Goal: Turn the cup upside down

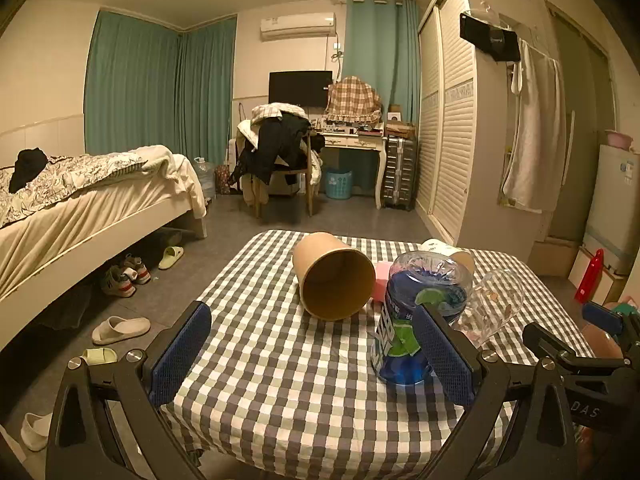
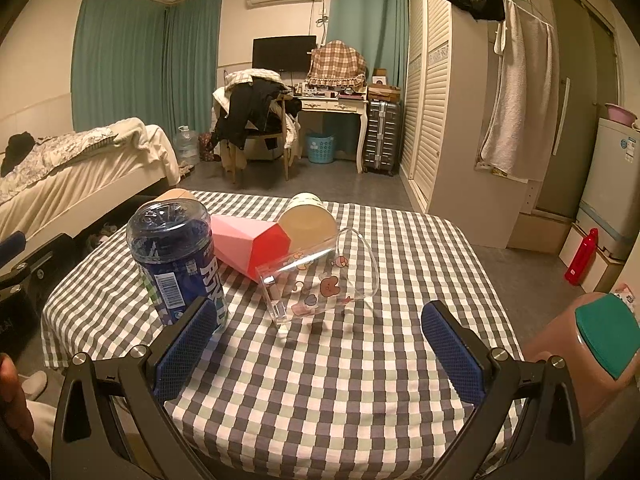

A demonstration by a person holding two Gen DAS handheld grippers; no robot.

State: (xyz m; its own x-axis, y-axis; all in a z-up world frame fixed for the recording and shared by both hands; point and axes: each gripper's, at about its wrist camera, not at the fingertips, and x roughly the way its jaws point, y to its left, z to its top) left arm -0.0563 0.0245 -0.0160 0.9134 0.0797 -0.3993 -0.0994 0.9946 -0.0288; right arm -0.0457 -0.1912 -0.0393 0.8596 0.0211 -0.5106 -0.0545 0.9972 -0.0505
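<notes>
The brown paper cup [image 1: 332,276] lies on its side, apparently well beyond the left gripper's [image 1: 312,356] spread, empty fingers [image 1: 182,354].

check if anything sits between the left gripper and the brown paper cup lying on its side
Nothing visible does. The left gripper is open, and only bare checked tablecloth lies between its fingers and the brown paper cup. The blue bottle stands off to the right, beside the right finger, not in the path.
</notes>
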